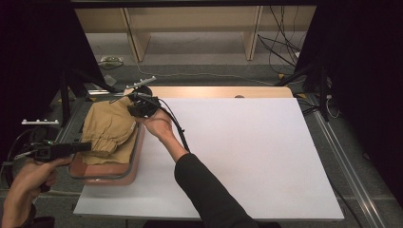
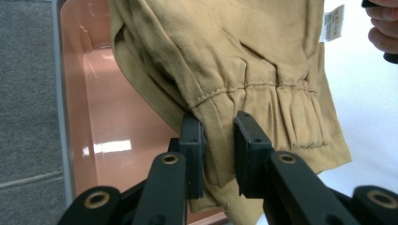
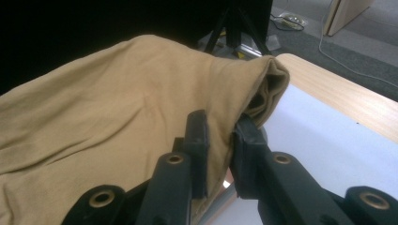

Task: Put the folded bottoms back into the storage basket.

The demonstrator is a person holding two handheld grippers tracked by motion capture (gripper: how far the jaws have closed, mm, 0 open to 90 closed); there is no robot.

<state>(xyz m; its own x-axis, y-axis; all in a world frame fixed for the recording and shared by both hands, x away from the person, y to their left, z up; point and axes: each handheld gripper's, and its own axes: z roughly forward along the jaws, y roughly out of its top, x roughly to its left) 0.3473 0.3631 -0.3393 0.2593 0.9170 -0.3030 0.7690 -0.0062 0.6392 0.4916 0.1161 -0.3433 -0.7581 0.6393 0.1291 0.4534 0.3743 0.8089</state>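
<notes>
The left gripper [image 2: 219, 140] is clamped on a tan garment [image 2: 225, 61]: its two black jaws stand narrowly apart with a fold of the cloth pinched between them, just below a stitched, gathered elastic band that runs across the fabric directly ahead of the jaw tips. In the left gripper view a white care label [image 2: 332, 23] hangs at the garment's edge, up and to the right of the jaws, and fingers of the person's other hand show at the far upper right corner. Behind and to the left of the jaws lies the glossy interior of a pink plastic bin [image 2: 89, 117], over which the garment hangs. The right gripper [image 3: 220, 136] is likewise closed on the same garment [image 3: 117, 103], its jaws near together with a folded edge of the cloth caught between them; the bulk of the fabric spreads away to the left of the jaws, and a white table mat [image 3: 328, 145] lies to their right, with the wooden table edge [image 3: 347, 98] beyond it. In the high view the left gripper [image 1: 83, 146] holds the near end of the garment [image 1: 109, 128] and the right gripper [image 1: 139, 108] holds the far end, so the cloth lies between the two grippers, over the pink bin [image 1: 119, 175] at the left edge of the mat [image 1: 247, 152]. The right hand [image 1: 159, 126] sits just behind its gripper, and the left hand [image 1: 33, 173] just behind the other.
</notes>
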